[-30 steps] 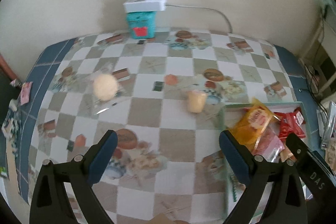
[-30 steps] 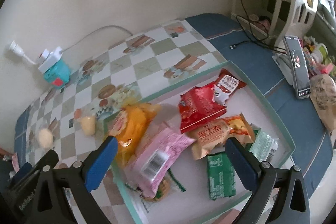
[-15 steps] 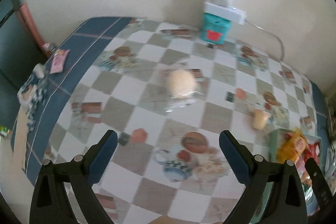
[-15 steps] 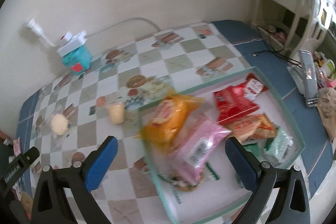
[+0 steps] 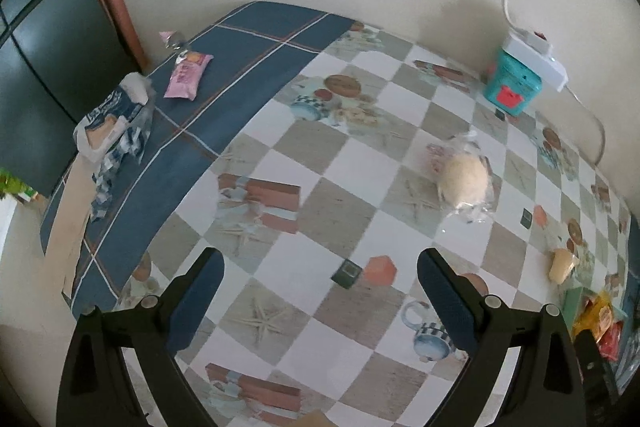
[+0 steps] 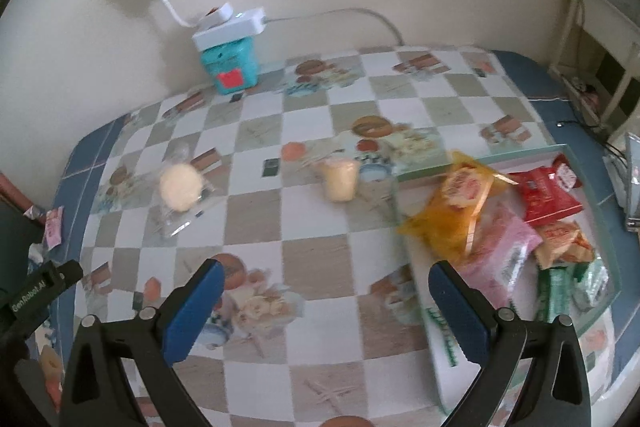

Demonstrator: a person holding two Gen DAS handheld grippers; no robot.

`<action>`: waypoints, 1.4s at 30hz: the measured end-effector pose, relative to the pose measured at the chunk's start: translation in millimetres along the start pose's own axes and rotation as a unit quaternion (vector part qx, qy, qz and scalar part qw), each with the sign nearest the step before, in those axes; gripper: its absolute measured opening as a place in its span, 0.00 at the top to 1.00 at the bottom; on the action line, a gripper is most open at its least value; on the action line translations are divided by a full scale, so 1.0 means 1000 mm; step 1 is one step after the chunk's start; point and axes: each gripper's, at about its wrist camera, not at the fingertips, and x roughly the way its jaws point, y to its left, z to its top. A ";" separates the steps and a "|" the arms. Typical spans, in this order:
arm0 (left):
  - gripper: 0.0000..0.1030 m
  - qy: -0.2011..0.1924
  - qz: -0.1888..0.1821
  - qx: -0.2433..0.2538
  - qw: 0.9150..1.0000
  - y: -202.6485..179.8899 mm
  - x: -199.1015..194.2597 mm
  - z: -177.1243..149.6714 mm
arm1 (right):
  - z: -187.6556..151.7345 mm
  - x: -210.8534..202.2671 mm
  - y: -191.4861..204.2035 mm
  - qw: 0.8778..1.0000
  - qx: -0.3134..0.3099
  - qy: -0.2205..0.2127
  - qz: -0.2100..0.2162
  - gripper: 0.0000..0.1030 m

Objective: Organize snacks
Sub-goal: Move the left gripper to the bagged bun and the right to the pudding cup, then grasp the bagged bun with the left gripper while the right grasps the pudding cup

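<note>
A round pale bun in clear wrap (image 5: 464,183) (image 6: 181,187) lies on the checkered tablecloth. A small yellow cake in clear wrap (image 6: 340,179) (image 5: 562,263) rests beside the tray's left corner. The pale-green tray (image 6: 516,155) holds several packets: orange (image 6: 456,211), pink (image 6: 500,255), red (image 6: 548,191) and green (image 6: 560,291). A pink packet (image 5: 188,79) lies at the table's far left on the blue border. My left gripper (image 5: 320,295) is open above the cloth, well short of the bun. My right gripper (image 6: 326,301) is open too, over the cloth left of the tray.
A teal box (image 6: 230,67) (image 5: 512,91) with a white power strip on top stands against the wall. A crumpled blue-and-white bag (image 5: 114,123) lies at the table's left edge. A phone (image 6: 632,183) rests right of the tray.
Both grippers have swung to the left. The left view now takes in the table's left end with the pink packet; the right view has left the tray and centres on the cloth.
</note>
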 end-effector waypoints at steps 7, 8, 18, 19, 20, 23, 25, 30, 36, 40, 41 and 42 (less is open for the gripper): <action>0.05 0.010 -0.008 -0.024 1.000 0.017 0.009 0.003 | -0.001 0.011 0.010 1.000 -0.013 0.007 -0.002 0.00; 0.05 0.011 -0.010 -0.025 1.000 0.017 0.009 0.003 | -0.001 0.014 0.010 1.000 -0.012 0.009 -0.001 0.00; 0.05 0.005 -0.047 -0.025 0.999 0.008 0.018 0.017 | 0.015 0.036 0.005 0.999 0.011 0.025 0.034 0.00; 0.05 0.005 -0.050 -0.022 0.998 0.005 0.019 0.019 | 0.018 0.037 0.004 0.999 0.012 0.024 0.036 0.00; 0.05 0.003 -0.057 -0.017 0.998 0.000 0.020 0.022 | 0.021 0.037 0.003 0.999 0.012 0.021 0.039 0.00; 0.05 0.001 -0.069 -0.005 0.998 -0.012 0.024 0.029 | 0.030 0.040 -0.001 0.998 0.013 0.020 0.050 0.00; 0.05 0.001 -0.079 0.005 0.997 -0.022 0.028 0.034 | 0.037 0.044 -0.005 0.998 0.016 0.023 0.053 0.00; 0.05 0.020 -0.090 0.029 0.995 -0.044 0.044 0.039 | 0.063 0.054 -0.018 0.999 0.009 0.030 0.041 0.00; 0.05 0.042 -0.120 0.047 0.991 -0.077 0.061 0.050 | 0.087 0.076 -0.030 0.997 0.009 0.062 0.039 0.08; 0.05 0.064 -0.133 0.066 0.987 -0.095 0.076 0.065 | 0.094 0.093 -0.029 0.996 -0.010 0.083 0.032 0.17; 0.05 0.065 -0.131 0.069 0.987 -0.098 0.078 0.068 | 0.094 0.097 -0.028 0.996 -0.014 0.088 0.032 0.19; 0.05 0.066 -0.128 0.076 0.987 -0.103 0.080 0.071 | 0.095 0.100 -0.026 0.995 -0.016 0.094 0.035 0.21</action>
